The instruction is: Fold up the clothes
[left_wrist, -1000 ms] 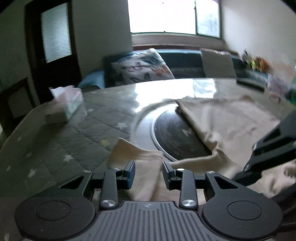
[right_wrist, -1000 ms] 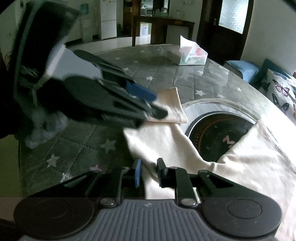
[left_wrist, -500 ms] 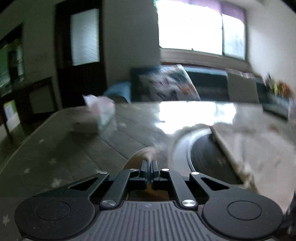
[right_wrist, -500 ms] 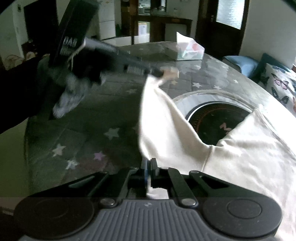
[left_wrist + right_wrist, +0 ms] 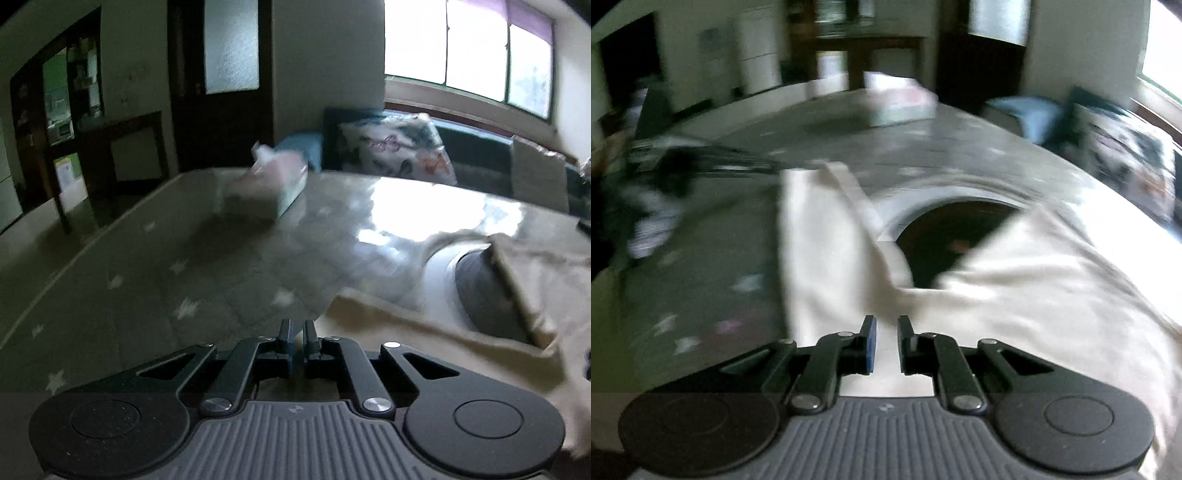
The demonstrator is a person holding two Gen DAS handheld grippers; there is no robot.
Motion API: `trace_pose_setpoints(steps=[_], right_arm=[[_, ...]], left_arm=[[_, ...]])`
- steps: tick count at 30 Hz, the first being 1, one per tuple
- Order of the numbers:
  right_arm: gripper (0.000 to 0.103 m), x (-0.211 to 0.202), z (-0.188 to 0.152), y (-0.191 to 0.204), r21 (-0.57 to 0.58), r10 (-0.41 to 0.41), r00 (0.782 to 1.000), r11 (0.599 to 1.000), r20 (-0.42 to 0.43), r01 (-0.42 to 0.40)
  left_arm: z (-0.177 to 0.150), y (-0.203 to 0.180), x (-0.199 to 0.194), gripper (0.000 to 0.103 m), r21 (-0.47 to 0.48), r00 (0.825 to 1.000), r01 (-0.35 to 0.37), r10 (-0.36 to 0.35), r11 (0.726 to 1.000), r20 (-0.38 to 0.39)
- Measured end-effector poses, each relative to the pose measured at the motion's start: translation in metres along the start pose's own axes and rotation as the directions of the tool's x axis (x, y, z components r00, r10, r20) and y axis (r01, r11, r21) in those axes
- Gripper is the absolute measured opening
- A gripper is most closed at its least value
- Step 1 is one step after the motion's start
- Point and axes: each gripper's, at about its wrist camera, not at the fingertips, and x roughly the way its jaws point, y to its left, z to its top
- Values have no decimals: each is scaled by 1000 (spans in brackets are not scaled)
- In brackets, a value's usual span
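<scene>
Blurring hides whether either jaws grip the cream garment (image 5: 1015, 295).

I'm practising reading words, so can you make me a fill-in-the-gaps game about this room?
1. The grey tablecloth is dotted with little white ___.
2. The cushion under the window is printed with ___.
3. The box has a white ___ sticking out of its top.
4. The cream garment lies spread on the ___.

Missing words: stars, butterflies, tissue, table.
</scene>
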Motion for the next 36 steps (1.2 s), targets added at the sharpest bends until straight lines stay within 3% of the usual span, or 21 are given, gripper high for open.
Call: trace_pose_setpoints(steps=[4,7,14,20,22,24,28,36], right_arm=[[17,2,0,-41,103,-97,995,990,-21,98],[17,3,-7,-61,138,-143,989,979,-39,147],[17,3,-26,-92,197,-172,984,964,-48,178],[17,-1,-38,-106,224,-161,986,961,-34,164],[17,-2,-41,-109,225,-156,987,962,-26,157],[17,-2,-39,-111,216,-156,988,964,-18,156],[17,-3,-37,-113,198,-156,988,968,-2,153],[18,9,-20,-119,158,-141,989,978,32,134]], left_arm=[[17,-36,-2,22,43,994,106,-106,993,0],[24,-75,5,22,93,978,207,-206,974,-22],[38,-161,42,16,156,916,400,-388,903,-103],[40,-197,84,11,130,891,447,-427,885,-156],[38,-202,95,11,137,898,430,-408,892,-166],[36,-206,102,9,175,921,382,-358,907,-156],[40,-204,112,9,210,945,321,-298,923,-132],[49,-208,122,11,240,947,314,-286,919,-144]])
